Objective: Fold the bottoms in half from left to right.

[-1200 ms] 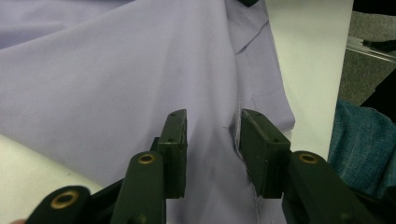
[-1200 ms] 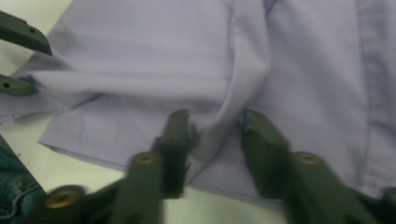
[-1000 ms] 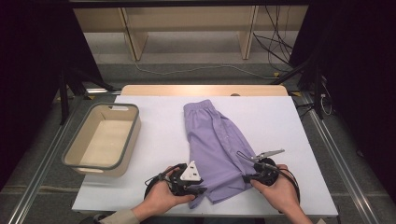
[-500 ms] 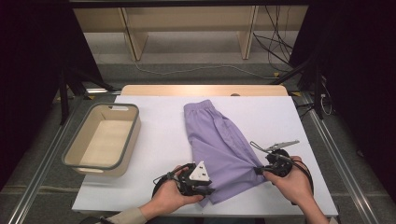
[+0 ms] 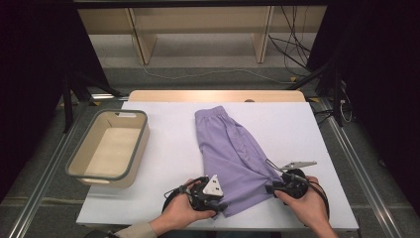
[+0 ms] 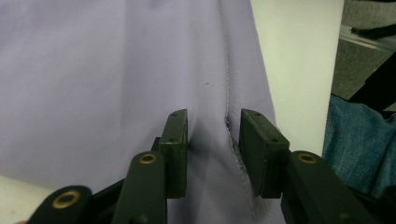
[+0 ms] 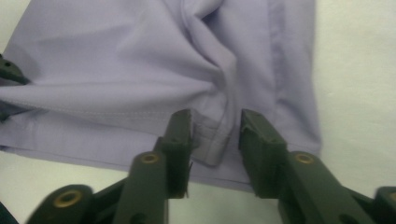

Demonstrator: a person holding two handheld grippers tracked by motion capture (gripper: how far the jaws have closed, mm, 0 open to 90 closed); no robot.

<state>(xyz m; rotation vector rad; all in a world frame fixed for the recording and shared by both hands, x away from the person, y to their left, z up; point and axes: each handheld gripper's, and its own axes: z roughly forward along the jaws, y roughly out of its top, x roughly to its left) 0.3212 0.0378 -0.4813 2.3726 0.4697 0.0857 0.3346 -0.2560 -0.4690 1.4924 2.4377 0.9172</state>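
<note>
While the white table (image 5: pixel 163 163) is carrying everything in the scene, a pair of lilac shorts (image 5: pixel 233 153) is lying flat on it, running from the waistband at the far middle down to the hem at the near edge and slanting a little to the right. To the left of the shorts, well apart from them, a shallow bin (image 5: pixel 110 148) with a grey rim and pale wooden walls is sitting on the table.

At the near edge, 2 hands are each holding 1 gripper against the hem. The left gripper (image 5: pixel 220 204) is resting at the near left corner of the shorts, with its grey 3-cornered plate (image 5: pixel 213 184) facing up. In the left gripper view its fingers (image 6: pixel 175 140) are standing parted over the cloth, with a stitched seam (image 6: pixel 232 140) running between them; they have just been opening a little, and the pads are not pressing on the fabric.

The right gripper (image 5: pixel 271 187) is sitting at the near right side of the shorts, where the cloth is bunching into folds. In the right gripper view its fingers (image 7: pixel 180 135) are released: they have just been opening, and the folded hem corner (image 7: pixel 212 144) is lying loose in the gap between them.
</note>
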